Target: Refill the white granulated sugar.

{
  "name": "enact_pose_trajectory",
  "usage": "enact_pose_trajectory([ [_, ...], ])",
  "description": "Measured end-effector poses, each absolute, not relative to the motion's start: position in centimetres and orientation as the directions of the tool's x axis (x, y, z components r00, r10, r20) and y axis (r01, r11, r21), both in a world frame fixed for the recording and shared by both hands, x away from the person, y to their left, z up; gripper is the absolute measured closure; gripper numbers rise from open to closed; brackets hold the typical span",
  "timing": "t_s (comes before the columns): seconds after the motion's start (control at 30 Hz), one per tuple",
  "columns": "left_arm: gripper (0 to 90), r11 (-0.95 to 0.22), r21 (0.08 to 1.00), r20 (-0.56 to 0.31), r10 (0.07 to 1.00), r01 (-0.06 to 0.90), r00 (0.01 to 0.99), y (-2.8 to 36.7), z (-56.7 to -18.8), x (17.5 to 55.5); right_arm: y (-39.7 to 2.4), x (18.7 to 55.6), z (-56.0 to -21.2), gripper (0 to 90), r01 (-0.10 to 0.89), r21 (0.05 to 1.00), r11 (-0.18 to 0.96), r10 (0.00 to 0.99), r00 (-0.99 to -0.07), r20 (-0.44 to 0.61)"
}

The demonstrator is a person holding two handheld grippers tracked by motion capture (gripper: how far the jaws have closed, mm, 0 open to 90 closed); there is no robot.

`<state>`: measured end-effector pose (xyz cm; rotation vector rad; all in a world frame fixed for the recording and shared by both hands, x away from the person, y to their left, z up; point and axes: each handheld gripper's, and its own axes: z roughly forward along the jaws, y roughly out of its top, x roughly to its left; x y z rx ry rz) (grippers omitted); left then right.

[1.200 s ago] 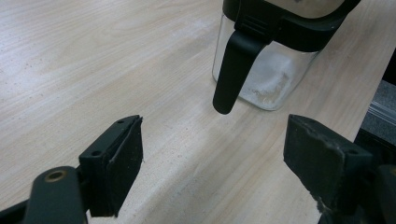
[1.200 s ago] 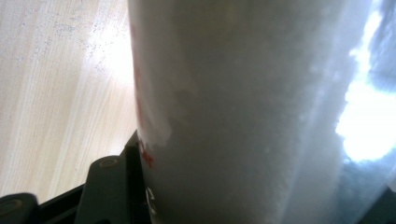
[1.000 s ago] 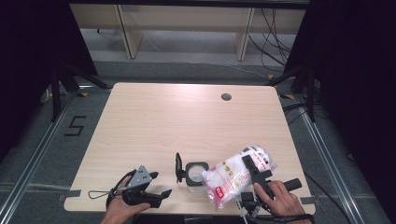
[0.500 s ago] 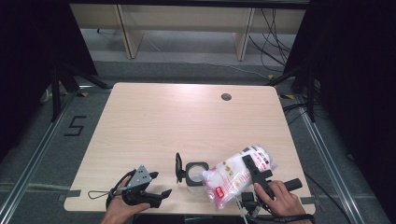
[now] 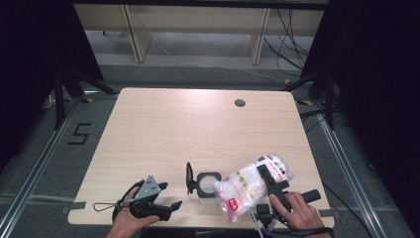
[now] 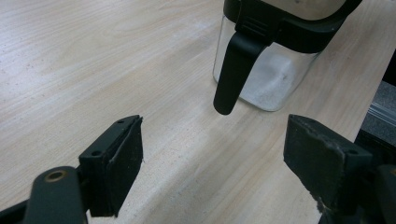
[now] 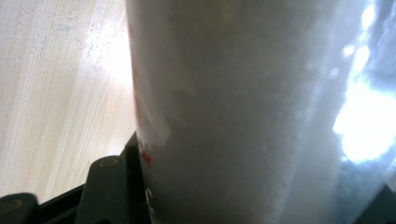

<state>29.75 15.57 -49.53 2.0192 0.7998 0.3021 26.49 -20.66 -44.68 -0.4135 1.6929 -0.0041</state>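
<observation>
No change from the earlier frames: both hands static. Right claw (image 5: 271, 179) pinches the white bag (image 5: 250, 186), tilted with its mouth at the open jar (image 5: 208, 182). Left claw (image 5: 166, 208) spread, empty, left of jar. Pouring in hand; next, tip bag further.

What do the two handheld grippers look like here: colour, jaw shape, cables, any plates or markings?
Both are black. The left gripper carries a grey three-cornered plate and trails a thin looped cable; its jaws are flat rectangular blocks with worn pads. The right gripper has a black handle and pale cables below. No sleeves are visible.
</observation>
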Motion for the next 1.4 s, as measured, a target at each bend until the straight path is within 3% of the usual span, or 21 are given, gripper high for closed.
enact_pose_trajectory([
  [0.1, 19.4, -0.343, 0.83, -0.125, 0.655, 0.44, 0.746, 15.37, -49.62, 29.6, -20.67, 26.5, -44.63, 41.5, -0.272, -0.246, 0.93, -0.281, -0.1, -0.954],
  [0.27, 19.4, -0.373, 0.828, -0.095, 0.643, 0.419, 0.76, 15.59, -49.51, 29.76, -20.63, 26.43, -44.41, 41.5, -0.262, -0.262, 0.929, -0.298, -0.106, -0.949],
  [0.3, 19.5, -0.373, 0.828, -0.094, 0.643, 0.418, 0.76, 15.59, -49.53, 29.76, -20.85, 26.29, -44.82, 41.5, -0.241, -0.212, 0.947, -0.245, -0.117, -0.962],
  [0.4, 19.5, -0.367, 0.828, -0.101, 0.646, 0.424, 0.757, 15.53, -49.56, 29.71, -20.65, 26.43, -44.48, 41.6, -0.262, -0.257, 0.93, -0.291, -0.103, -0.951],
  [0.73, 19.4, -0.358, 0.827, -0.111, 0.652, 0.434, 0.75, 15.51, -49.56, 29.65, -20.64, 26.45, -44.44, 41.6, -0.267, -0.264, 0.927, -0.299, -0.1, -0.949],
  [0.8, 19.5, -0.359, 0.829, -0.108, 0.65, 0.43, 0.752, 15.52, -49.58, 29.65, -20.82, 26.33, -44.72, 41.6, -0.248, -0.223, 0.943, -0.259, -0.122, -0.958],
  [1.4, 19.5, -0.348, 0.83, -0.117, 0.656, 0.436, 0.746, 15.42, -49.6, 29.62, -20.79, 26.46, -44.54, 41.6, -0.264, -0.228, 0.937, -0.265, -0.111, -0.958],
])
